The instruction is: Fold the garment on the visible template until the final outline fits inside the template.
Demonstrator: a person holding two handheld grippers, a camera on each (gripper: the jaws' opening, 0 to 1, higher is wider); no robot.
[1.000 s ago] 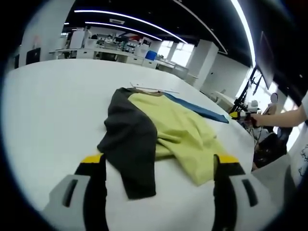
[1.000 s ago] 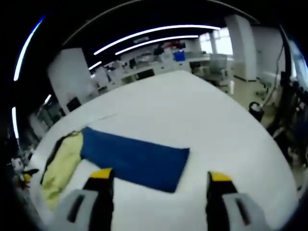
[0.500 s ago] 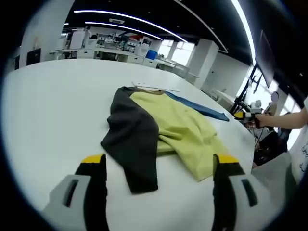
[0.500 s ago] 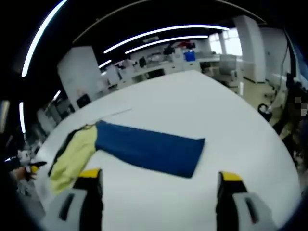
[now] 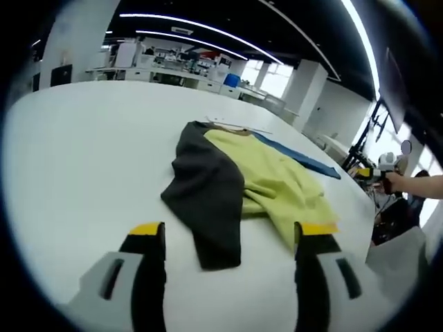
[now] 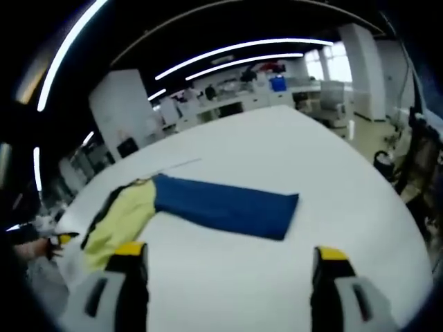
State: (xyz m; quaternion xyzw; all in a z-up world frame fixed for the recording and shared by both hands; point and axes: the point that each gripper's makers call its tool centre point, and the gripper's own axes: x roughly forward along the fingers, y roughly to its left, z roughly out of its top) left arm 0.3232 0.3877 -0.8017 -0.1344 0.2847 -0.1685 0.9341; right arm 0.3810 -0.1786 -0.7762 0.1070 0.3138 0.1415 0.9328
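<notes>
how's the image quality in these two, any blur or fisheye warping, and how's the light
Left gripper view: fairly sharp, the garment reads clearly, the white table bulges from fisheye warping. Right gripper view: softer, slightly blurred, the blue sleeve still legible. Both: even light from ceiling strips, hardly any shadow or glare.

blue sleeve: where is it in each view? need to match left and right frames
Left gripper view: the blue sleeve is a thin strip right of centre, behind the yellow body, running toward the right.
Right gripper view: the blue sleeve lies across the centre, spread flat on the white table, its cuff end toward the right.
Shared landmark: the yellow body, which the sleeve joins in both views.
</notes>
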